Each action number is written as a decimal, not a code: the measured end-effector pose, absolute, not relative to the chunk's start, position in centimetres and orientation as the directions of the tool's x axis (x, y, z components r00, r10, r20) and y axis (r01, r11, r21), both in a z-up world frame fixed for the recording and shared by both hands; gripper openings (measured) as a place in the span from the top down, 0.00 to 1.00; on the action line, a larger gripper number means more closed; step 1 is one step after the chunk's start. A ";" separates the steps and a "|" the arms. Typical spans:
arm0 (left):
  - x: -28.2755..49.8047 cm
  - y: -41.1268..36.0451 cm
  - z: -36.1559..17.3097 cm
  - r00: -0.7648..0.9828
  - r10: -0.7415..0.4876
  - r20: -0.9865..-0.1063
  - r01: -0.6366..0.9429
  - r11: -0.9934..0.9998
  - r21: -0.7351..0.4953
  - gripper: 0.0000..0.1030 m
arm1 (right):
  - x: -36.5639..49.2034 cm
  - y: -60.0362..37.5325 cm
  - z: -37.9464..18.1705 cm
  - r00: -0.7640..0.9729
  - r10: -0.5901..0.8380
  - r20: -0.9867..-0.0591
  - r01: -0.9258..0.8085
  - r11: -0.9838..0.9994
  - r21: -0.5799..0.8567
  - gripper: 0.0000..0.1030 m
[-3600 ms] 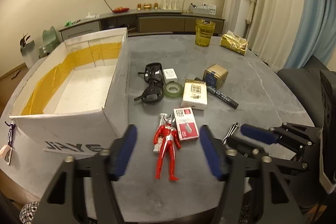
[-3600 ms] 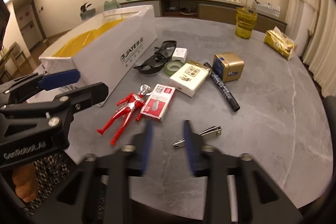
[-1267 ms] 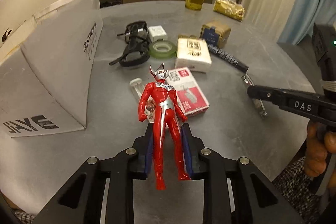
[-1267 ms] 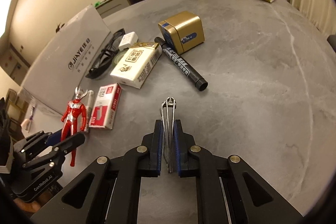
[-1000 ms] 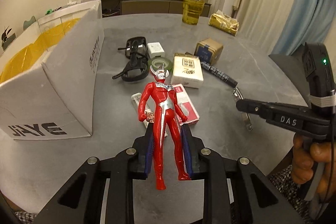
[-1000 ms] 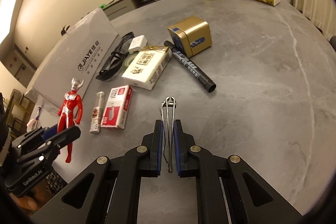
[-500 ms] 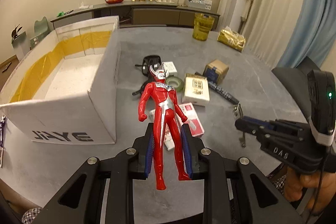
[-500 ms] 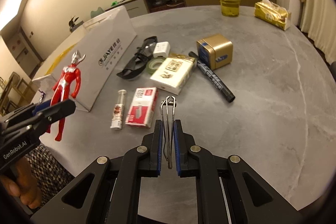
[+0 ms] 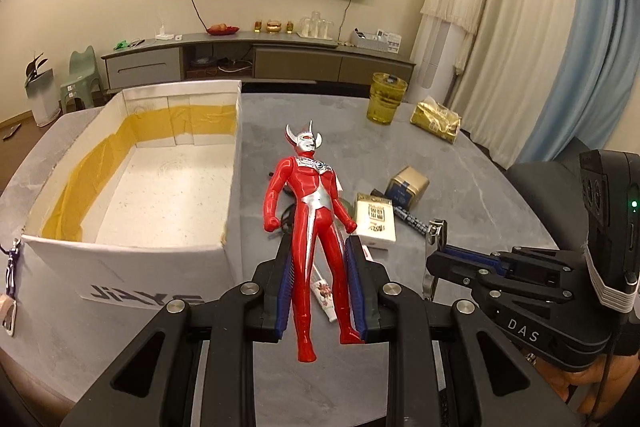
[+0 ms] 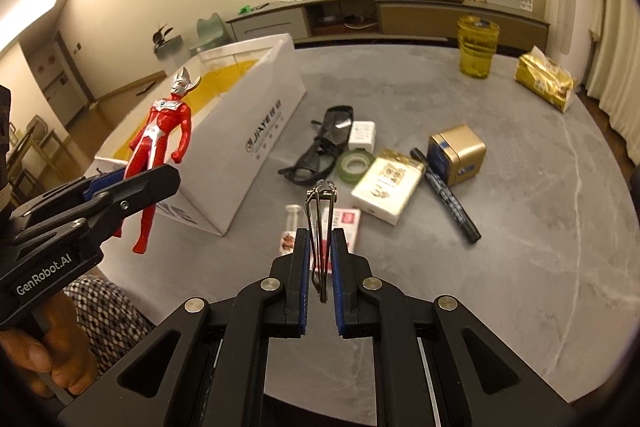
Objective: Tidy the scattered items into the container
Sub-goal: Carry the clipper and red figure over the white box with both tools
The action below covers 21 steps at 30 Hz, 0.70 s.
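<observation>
A grey stone-look table (image 10: 520, 227) carried everything. At its ten o'clock stood an open white cardboard box (image 10: 256, 131), yellow tape lining its inside. Near the centre lay black sunglasses (image 10: 320, 155), a white charger (image 10: 362, 135), a green tape roll (image 10: 354, 165), a cream packet (image 10: 388, 187), a black marker (image 10: 450, 201) and a gold tin (image 10: 458, 155) — close together. At one o'clock stood a yellow glass jar (image 10: 476, 45); at two o'clock lay a gold pouch (image 10: 544, 83).

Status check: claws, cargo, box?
Left claw shut on red hero figure. Right claw shut on nail clipper. White box open, nothing blocking.
</observation>
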State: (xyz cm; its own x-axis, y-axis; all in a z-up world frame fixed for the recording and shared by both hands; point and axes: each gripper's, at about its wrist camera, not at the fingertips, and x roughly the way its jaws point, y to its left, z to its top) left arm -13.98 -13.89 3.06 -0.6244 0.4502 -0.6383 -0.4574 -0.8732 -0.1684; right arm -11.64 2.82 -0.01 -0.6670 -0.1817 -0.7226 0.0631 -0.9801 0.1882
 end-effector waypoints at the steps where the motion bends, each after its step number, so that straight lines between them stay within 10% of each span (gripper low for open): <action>1: -14.0 -14.1 3.3 -0.628 0.450 -0.635 -0.457 -0.873 -0.168 0.75 | -11.8 2.4 0.3 -0.669 -0.180 -0.721 0.071 -0.981 0.179 0.90; 21: -16.2 -19.4 4.9 -0.654 0.458 -0.602 -0.426 -0.881 -0.207 0.75 | -15.2 -3.6 3.9 -0.666 -0.209 -0.716 0.174 -0.977 0.123 0.90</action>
State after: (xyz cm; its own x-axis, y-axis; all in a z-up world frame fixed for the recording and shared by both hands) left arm -16.20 -19.44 4.91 -0.6542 0.4583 -0.6017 -0.4264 -0.8805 -0.2071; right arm -15.21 -3.58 3.90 -0.6659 -0.2085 -0.7163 0.1741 -0.9771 0.1226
